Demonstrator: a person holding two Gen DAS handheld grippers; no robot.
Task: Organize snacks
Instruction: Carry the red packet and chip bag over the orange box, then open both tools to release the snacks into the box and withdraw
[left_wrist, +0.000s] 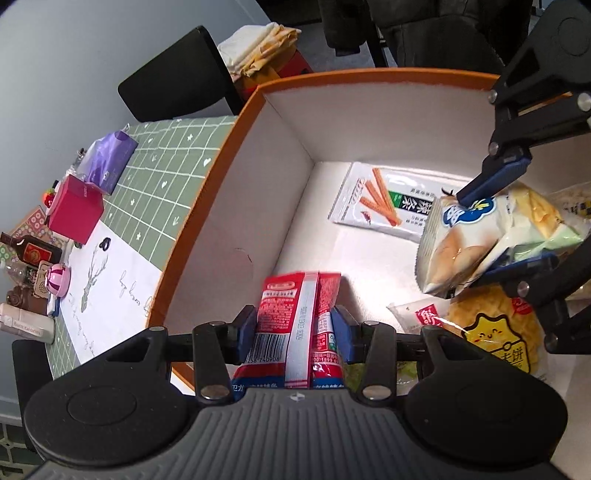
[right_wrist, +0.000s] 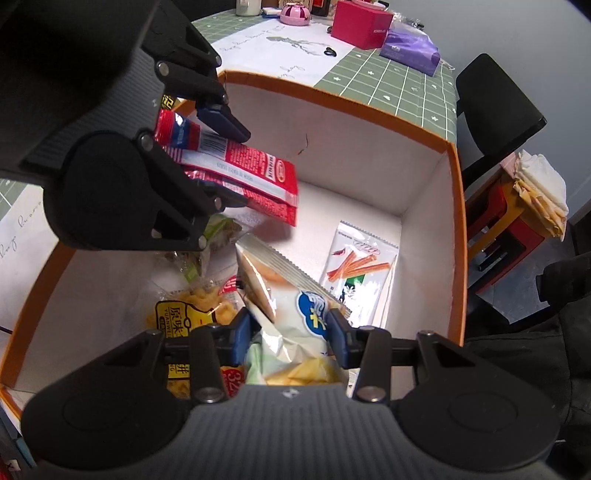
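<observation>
My left gripper (left_wrist: 295, 332) is shut on a red snack packet (left_wrist: 295, 321) and holds it over the near edge of the orange-rimmed white box (left_wrist: 236, 122). The packet also shows in the right wrist view (right_wrist: 251, 177), with the left gripper (right_wrist: 236, 166) around it. My right gripper (right_wrist: 290, 332) is shut on a white bread-snack bag (right_wrist: 295, 314) above the box floor; it also shows in the left wrist view (left_wrist: 476, 236). A white packet with orange sticks (left_wrist: 384, 199) lies flat in the far corner. A yellow cake packet (left_wrist: 495, 332) lies below the right gripper (left_wrist: 495, 236).
The box (right_wrist: 458, 206) stands on a green grid tablecloth (left_wrist: 166, 166). On the table lie a pink box (left_wrist: 74, 210), a purple pouch (left_wrist: 107, 158) and small items at the left. A black chair (left_wrist: 177, 81) and a stool with folded cloth (left_wrist: 258, 48) stand beyond.
</observation>
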